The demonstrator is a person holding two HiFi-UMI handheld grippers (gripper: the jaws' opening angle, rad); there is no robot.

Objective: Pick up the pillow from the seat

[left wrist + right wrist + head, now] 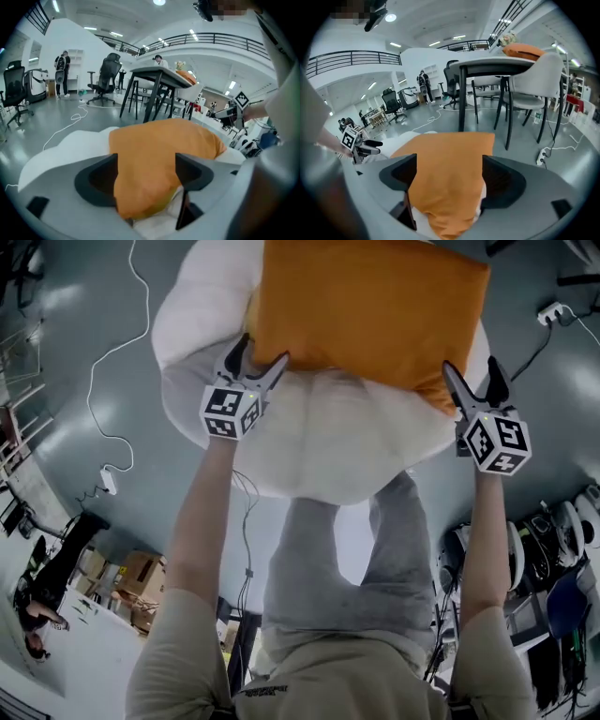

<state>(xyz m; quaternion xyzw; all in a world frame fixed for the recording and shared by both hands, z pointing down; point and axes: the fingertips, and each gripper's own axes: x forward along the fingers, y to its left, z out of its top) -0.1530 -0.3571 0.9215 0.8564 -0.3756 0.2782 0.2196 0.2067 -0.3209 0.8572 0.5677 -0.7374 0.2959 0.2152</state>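
Observation:
An orange pillow (366, 310) lies on a white, puffy bean-bag seat (319, 446). My left gripper (262, 351) stands with its jaws spread wide around the pillow's near left corner. My right gripper (472, 371) stands the same way around the near right corner. In the left gripper view the pillow (159, 154) fills the gap of the left gripper (146, 171), with white seat fabric showing below it. In the right gripper view the pillow's corner (450, 164) hangs loosely between the jaws of the right gripper (446, 173). The pads do not squeeze the fabric.
A white cable (94, 381) and a power strip (109, 481) lie on the grey floor at the left, another strip (551, 312) at the top right. Beyond the seat stand a table (506, 65), chairs and an office chair (107, 75). People stand far off (61, 70).

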